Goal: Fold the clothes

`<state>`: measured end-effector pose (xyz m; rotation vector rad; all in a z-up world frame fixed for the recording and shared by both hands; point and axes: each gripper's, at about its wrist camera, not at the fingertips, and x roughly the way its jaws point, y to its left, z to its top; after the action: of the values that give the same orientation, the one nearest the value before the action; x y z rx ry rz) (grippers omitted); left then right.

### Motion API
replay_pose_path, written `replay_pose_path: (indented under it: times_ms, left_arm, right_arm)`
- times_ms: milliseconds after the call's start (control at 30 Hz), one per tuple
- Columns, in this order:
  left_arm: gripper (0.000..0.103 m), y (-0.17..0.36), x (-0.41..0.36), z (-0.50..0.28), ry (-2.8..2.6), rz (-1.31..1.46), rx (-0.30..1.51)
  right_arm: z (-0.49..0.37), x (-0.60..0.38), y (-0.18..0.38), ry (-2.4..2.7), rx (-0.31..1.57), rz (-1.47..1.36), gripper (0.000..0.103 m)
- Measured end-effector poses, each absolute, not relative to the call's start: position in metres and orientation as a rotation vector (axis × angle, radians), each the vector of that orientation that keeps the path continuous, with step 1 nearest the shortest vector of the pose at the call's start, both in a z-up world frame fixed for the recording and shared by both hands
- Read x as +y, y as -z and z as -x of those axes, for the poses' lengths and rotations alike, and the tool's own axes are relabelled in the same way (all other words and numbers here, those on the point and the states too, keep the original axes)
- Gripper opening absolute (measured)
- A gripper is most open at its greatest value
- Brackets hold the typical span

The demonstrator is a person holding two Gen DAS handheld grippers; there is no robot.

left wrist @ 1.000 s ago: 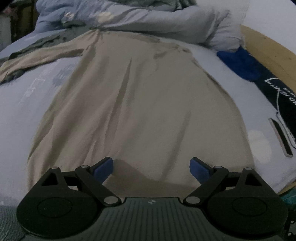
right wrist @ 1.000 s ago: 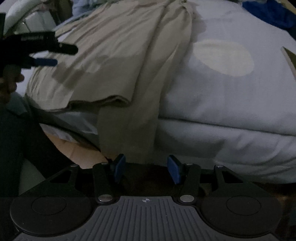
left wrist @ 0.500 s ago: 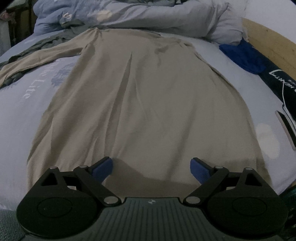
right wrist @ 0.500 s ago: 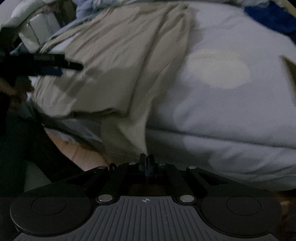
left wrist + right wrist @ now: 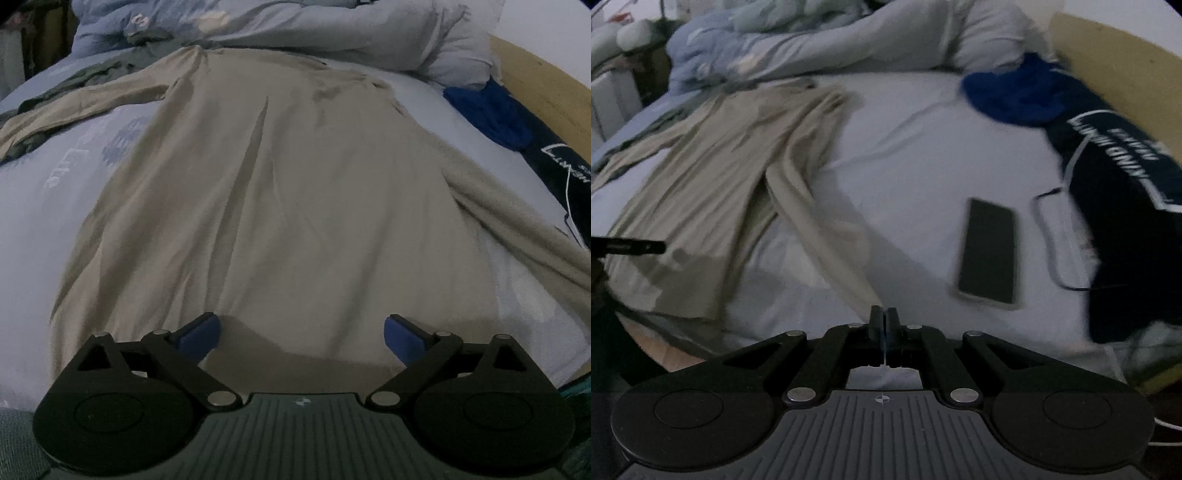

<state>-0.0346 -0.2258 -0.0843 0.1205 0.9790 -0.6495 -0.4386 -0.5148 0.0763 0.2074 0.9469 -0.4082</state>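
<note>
A beige long-sleeved shirt lies spread flat on the pale blue bed sheet, one sleeve reaching off to the left. My left gripper hovers over the shirt's near hem, its jaws still opening wider, with nothing pinched between the blue pads. In the right wrist view the shirt lies at left, and its right sleeve runs slanting down into my right gripper, which is shut on the sleeve's end and holds it above the sheet. The left gripper's finger pokes in at the left edge.
A dark phone lies on the sheet to the right of the held sleeve, beside a thin cable. A navy garment with white lettering and a blue cloth sit along the wooden bed frame. A bunched duvet fills the back.
My right gripper shut on the sleeve that hung over the bed's edge and rose, drawing it up over the sheet. The left gripper stayed put, its jaws slightly wider.
</note>
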Motion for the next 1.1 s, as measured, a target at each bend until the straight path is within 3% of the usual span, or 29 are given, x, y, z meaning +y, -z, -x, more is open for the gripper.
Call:
replay_pose_path:
  times_ms: [333, 567, 867, 1100]
  left_arm:
    - [0.1, 0.07, -0.24, 0.027, 0.638, -0.123, 1.006]
    - [0.1, 0.049, -0.266, 0.015, 0.646, -0.107, 0.985]
    - [0.1, 0.026, -0.347, -0.022, 0.688, -0.079, 0.924]
    - [0.1, 0.012, -0.427, -0.063, 0.716, -0.072, 0.878]
  right_arm:
    - [0.457, -0.565, -0.031, 0.53, 1.033, -0.288, 0.001]
    - [0.483, -0.596, -0.063, 0.623, 0.968, -0.302, 0.001]
    - [0.501, -0.663, -0.065, 0.691, 0.948, -0.358, 0.002]
    - [0.466, -0.61, -0.022, 0.419, 1.117, -0.227, 0.002]
